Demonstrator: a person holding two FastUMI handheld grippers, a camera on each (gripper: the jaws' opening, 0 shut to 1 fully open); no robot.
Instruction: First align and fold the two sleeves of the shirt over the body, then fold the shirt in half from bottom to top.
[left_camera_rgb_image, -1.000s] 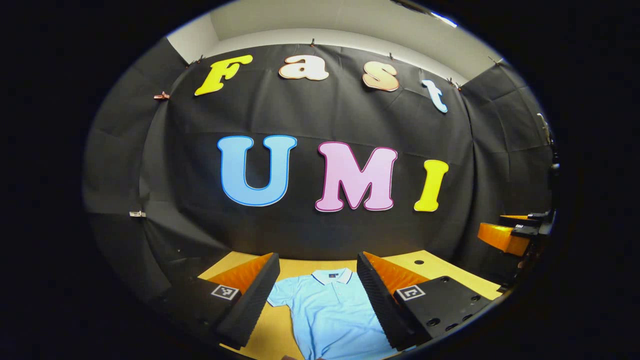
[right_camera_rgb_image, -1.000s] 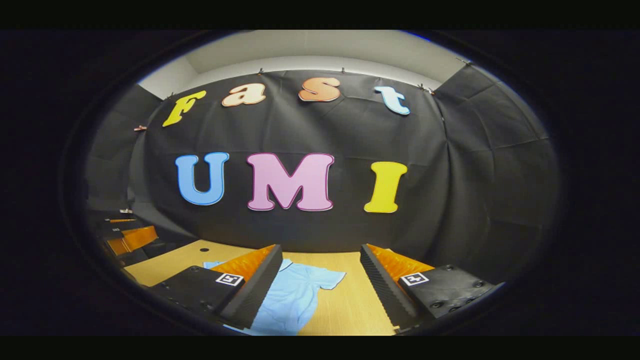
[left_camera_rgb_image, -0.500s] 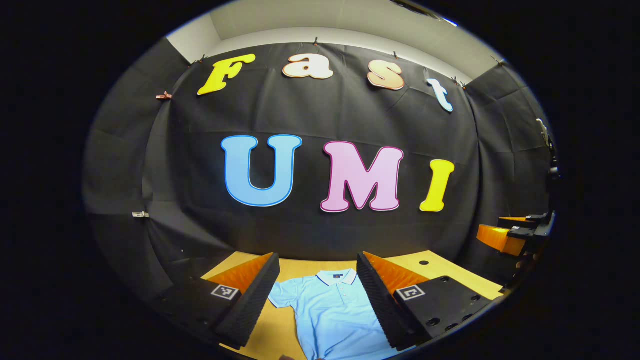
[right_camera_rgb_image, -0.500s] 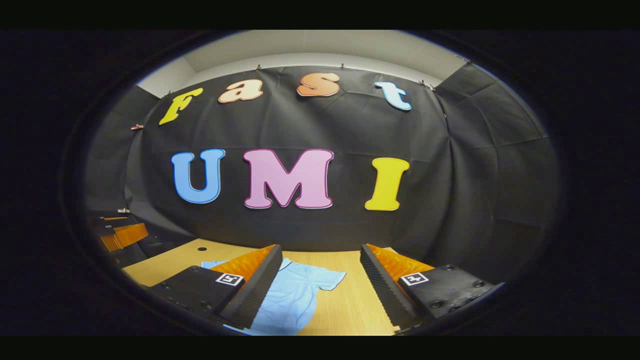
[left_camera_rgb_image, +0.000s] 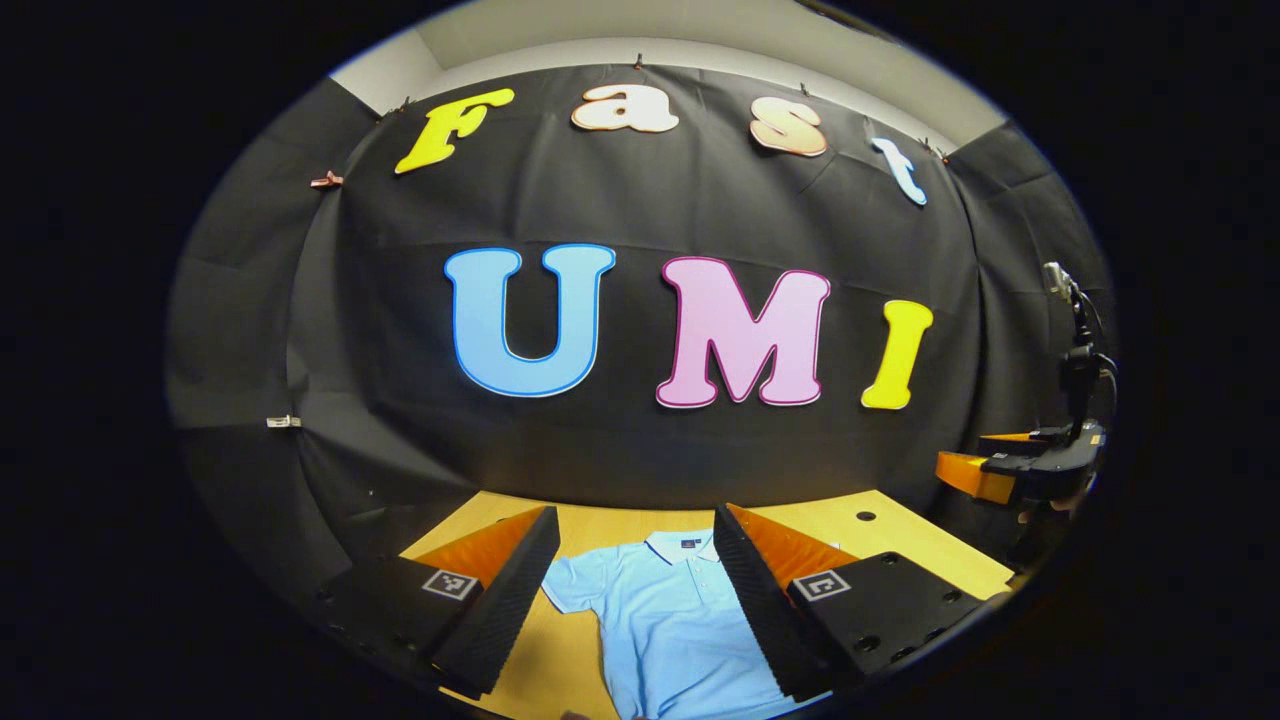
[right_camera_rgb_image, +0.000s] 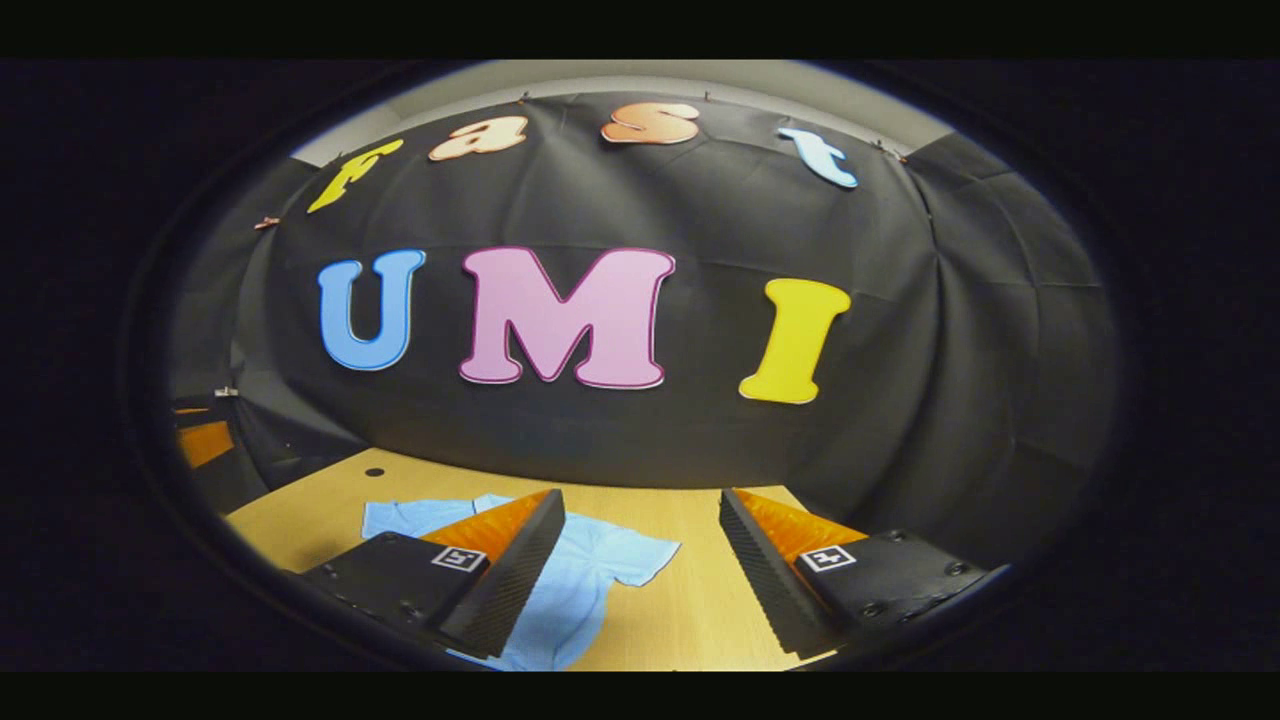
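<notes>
A light blue polo shirt (left_camera_rgb_image: 670, 620) lies flat on the wooden table (left_camera_rgb_image: 900, 545), collar (left_camera_rgb_image: 685, 545) toward the wall, both short sleeves spread out. My left gripper (left_camera_rgb_image: 635, 512) hovers open above the shirt's chest, with its fingers framing the collar and the shirt's left sleeve. In the right gripper view the shirt (right_camera_rgb_image: 590, 570) lies to the lower left, with one sleeve (right_camera_rgb_image: 635, 550) reaching out between the fingers. My right gripper (right_camera_rgb_image: 641, 495) is open above bare table (right_camera_rgb_image: 690, 600) just beside that sleeve. Both grippers hold nothing.
The black cloth wall stands close behind the table's far edge. The right gripper (left_camera_rgb_image: 1010, 470) shows far right in the left gripper view, under a stand with cables (left_camera_rgb_image: 1075, 330). The left gripper (right_camera_rgb_image: 200, 440) shows at the far left in the right gripper view. Small holes (left_camera_rgb_image: 866, 516) (right_camera_rgb_image: 374, 471) mark the tabletop.
Both grippers have moved forward toward the wall and tipped down a little; more of the table and shirt shows in the right gripper view. Both stay open.
</notes>
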